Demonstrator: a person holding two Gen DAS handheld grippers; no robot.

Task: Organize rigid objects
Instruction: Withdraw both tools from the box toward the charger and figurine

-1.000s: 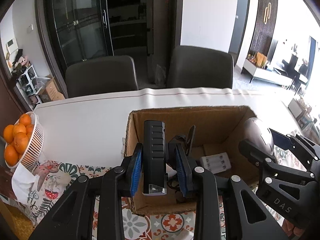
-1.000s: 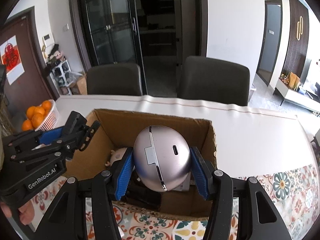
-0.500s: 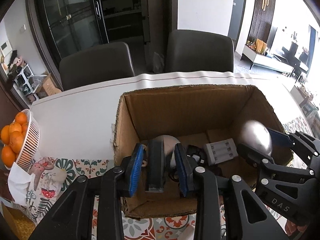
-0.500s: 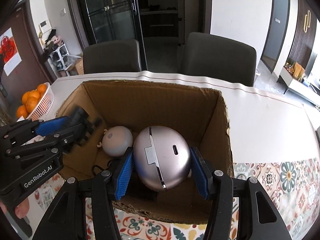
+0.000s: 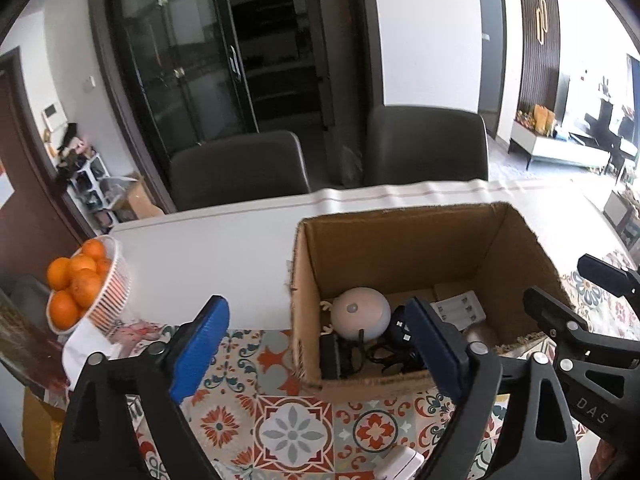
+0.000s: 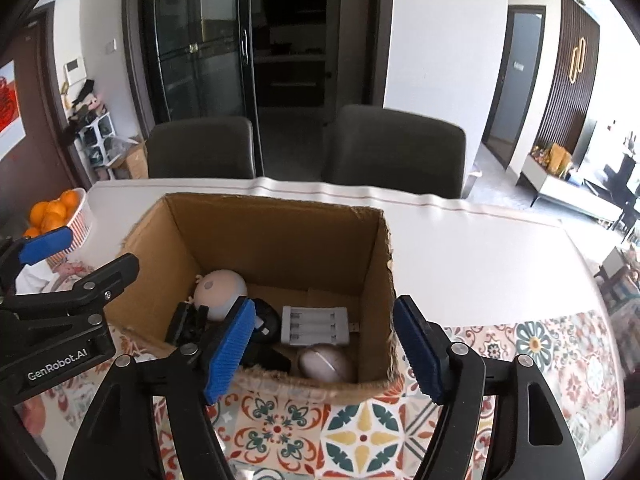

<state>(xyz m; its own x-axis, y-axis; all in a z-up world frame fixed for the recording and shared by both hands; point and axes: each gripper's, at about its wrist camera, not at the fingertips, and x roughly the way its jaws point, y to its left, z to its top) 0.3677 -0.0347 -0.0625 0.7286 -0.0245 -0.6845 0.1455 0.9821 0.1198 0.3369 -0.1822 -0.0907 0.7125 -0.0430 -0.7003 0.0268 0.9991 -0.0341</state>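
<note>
An open cardboard box [image 5: 392,240] [image 6: 276,232] stands on the table. Inside lie a pale round toy [image 5: 362,314] [image 6: 220,292], a white battery charger [image 5: 458,312] [image 6: 314,325], a black flat device [image 5: 330,356], black cables [image 5: 394,344] and the silver egg-shaped object [image 6: 324,362] at the near right corner. My left gripper [image 5: 316,354] is open and empty in front of the box's near left corner. My right gripper [image 6: 324,350] is open and empty above the box's near wall.
A white basket of oranges [image 5: 80,280] [image 6: 56,212] stands at the left on the white table [image 5: 208,248]. A patterned mat [image 5: 288,432] covers the near part. A small white object [image 5: 400,462] lies on the mat near me. Two dark chairs [image 6: 392,152] stand behind.
Both grippers have opened and pulled back up out of the box. The black device and the silver egg-shaped object now lie inside the box.
</note>
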